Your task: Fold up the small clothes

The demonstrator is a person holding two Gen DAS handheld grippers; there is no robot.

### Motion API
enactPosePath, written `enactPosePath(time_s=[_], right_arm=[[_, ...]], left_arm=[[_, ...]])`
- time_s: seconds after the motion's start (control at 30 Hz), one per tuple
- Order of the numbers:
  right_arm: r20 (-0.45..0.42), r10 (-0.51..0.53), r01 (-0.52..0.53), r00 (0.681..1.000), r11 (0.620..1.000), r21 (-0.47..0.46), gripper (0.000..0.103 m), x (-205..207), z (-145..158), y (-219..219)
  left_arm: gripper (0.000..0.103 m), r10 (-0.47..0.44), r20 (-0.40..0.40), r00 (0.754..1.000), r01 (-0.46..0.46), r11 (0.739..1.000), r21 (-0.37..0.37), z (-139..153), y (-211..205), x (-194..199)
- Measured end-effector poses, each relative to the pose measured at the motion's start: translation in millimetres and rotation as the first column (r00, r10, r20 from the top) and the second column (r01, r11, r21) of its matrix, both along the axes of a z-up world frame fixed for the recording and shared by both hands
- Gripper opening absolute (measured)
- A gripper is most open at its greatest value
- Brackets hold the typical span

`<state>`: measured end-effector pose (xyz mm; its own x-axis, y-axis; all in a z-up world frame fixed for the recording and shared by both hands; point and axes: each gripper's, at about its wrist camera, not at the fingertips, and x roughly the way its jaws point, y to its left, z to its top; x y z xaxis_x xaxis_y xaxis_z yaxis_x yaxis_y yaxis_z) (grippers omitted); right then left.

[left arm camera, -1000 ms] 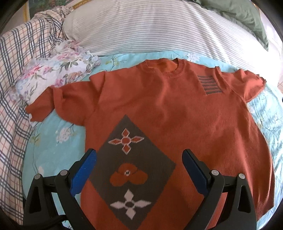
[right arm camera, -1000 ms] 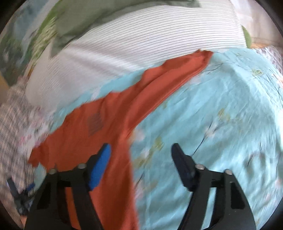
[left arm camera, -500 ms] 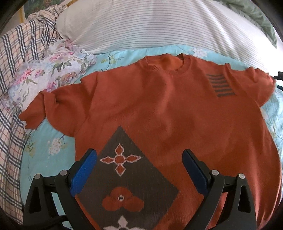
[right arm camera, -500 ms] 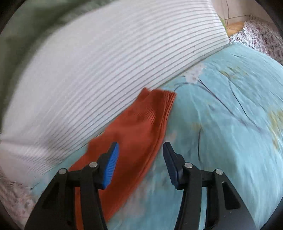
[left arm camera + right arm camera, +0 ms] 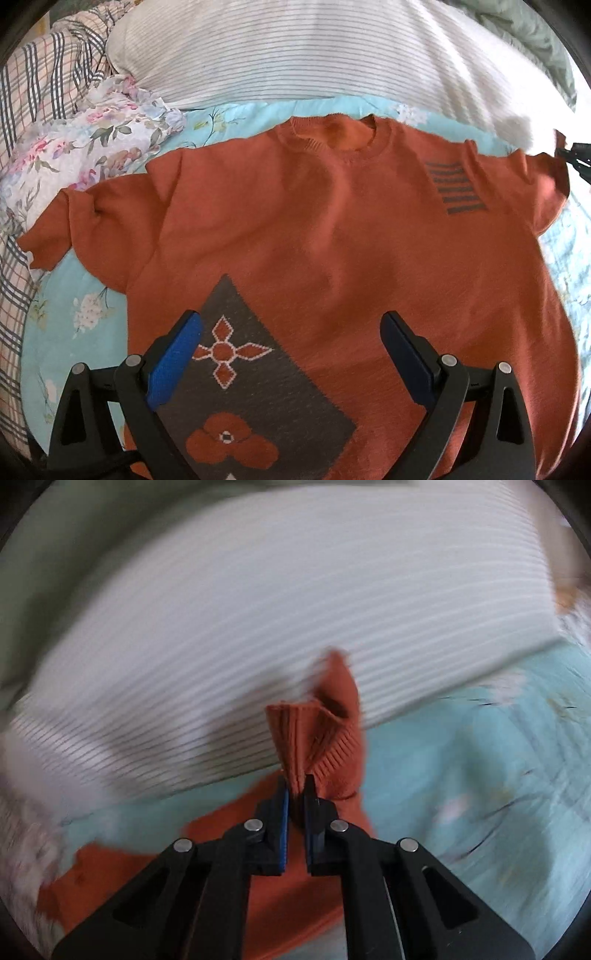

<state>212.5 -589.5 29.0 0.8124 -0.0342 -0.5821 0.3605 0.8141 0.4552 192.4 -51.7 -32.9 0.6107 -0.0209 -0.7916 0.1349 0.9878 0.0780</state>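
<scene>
While your right gripper (image 5: 295, 794) is pinching the ribbed cuff of the orange sweater (image 5: 332, 229), your left gripper (image 5: 291, 350) is hovering with its jaws spread wide over the grey diamond panel (image 5: 258, 387).

You are looking at a sweater lying face up on the light blue floral sheet (image 5: 74, 314), its collar pointing toward the striped pillow (image 5: 295, 48); its hem is running out of the left wrist view, and your left fingers are covering part of the diamond. Your right jaws have just been closing, with the bunched cuff between the pads. Blur is smearing the right wrist view, so only the cuff and a strip of sleeve are reading clearly. A floral cloth (image 5: 81, 155) is lying beside the far sleeve.
</scene>
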Motion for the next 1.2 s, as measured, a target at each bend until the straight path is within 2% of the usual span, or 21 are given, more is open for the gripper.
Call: enactPosePath(time_s=[0.1, 0.13, 0.27, 0.33, 0.4, 0.5, 0.6, 0.7, 0.8, 0.83, 0.9, 0.93, 1.0, 1.03, 1.07, 1.1, 1.13, 1.2], right_arm=[[0.042, 0.130, -0.132, 0.991, 0.989, 0.065, 0.008, 1, 17, 63], [0.069, 0.191, -0.198, 0.979, 0.974, 0.108, 0.008, 4, 21, 93], [0.140, 0.329, -0.353, 0.934, 0.911, 0.211, 0.008, 15, 22, 180], [0.189, 0.409, -0.448, 0.893, 0.849, 0.280, 0.008, 28, 13, 237], [0.199, 0.467, -0.507, 0.862, 0.812, 0.289, 0.008, 45, 8, 287], [0.195, 0.566, -0.597, 0.801, 0.729, 0.336, 0.008, 63, -12, 363], [0.169, 0.632, -0.642, 0.756, 0.667, 0.378, 0.008, 74, -35, 411], [0.144, 0.687, -0.674, 0.712, 0.611, 0.416, 0.008, 82, -55, 449], [0.065, 0.715, -0.672, 0.697, 0.618, 0.409, 0.016, 70, -77, 452], [0.054, 0.722, -0.669, 0.689, 0.605, 0.432, 0.023, 69, -82, 452], [0.076, 0.721, -0.667, 0.688, 0.588, 0.458, 0.029, 63, -85, 444], [0.086, 0.714, -0.667, 0.694, 0.595, 0.449, 0.038, 57, -81, 438], [0.119, 0.691, -0.670, 0.713, 0.621, 0.407, 0.040, 40, -68, 420], [0.132, 0.677, -0.666, 0.724, 0.637, 0.388, 0.040, 33, -62, 411], [0.140, 0.660, -0.657, 0.738, 0.656, 0.373, 0.040, 25, -57, 405], [0.147, 0.630, -0.635, 0.763, 0.684, 0.359, 0.040, 12, -50, 388], [0.151, 0.603, -0.613, 0.783, 0.709, 0.349, 0.040, 3, -45, 376], [0.155, 0.546, -0.564, 0.823, 0.758, 0.327, 0.040, -18, -38, 348]], left_arm=[[0.097, -0.002, 0.019, 1.000, 0.003, 1.000, -0.023, 6, 3, -5], [0.097, -0.004, 0.026, 1.000, 0.005, 0.999, -0.032, 8, 6, -6], [0.097, 0.004, 0.044, 0.999, -0.001, 0.997, -0.077, 15, 20, -9], [0.097, 0.014, 0.043, 0.999, -0.010, 0.994, -0.108, 17, 30, -9], [0.097, 0.021, 0.041, 0.999, -0.015, 0.990, -0.140, 19, 41, -9], [0.097, 0.016, 0.037, 0.999, -0.010, 0.987, -0.162, 18, 53, -9], [0.097, 0.017, 0.020, 1.000, -0.013, 0.983, -0.182, 12, 66, -4], [0.097, 0.028, -0.010, 1.000, -0.030, 0.972, -0.232, 3, 75, 6], [0.097, 0.025, -0.027, 0.999, -0.031, 0.959, -0.281, -5, 77, 22], [0.097, 0.019, -0.035, 0.999, -0.029, 0.955, -0.296, -9, 75, 31], [0.097, 0.019, -0.056, 0.998, -0.036, 0.946, -0.321, -16, 70, 50], [0.097, 0.017, -0.067, 0.998, -0.039, 0.942, -0.334, -20, 67, 60], [0.095, 0.014, -0.094, 0.996, -0.046, 0.933, -0.356, -28, 61, 84], [0.092, 0.011, -0.102, 0.995, -0.048, 0.928, -0.369, -32, 58, 95], [0.080, 0.009, -0.112, 0.994, -0.052, 0.922, -0.384, -36, 55, 105], [0.061, 0.004, -0.128, 0.992, -0.056, 0.913, -0.403, -41, 53, 116], [0.053, 0.010, -0.136, 0.991, -0.065, 0.912, -0.406, -45, 51, 124], [0.009, 0.030, -0.120, 0.992, -0.075, 0.918, -0.389, -48, 51, 132]])
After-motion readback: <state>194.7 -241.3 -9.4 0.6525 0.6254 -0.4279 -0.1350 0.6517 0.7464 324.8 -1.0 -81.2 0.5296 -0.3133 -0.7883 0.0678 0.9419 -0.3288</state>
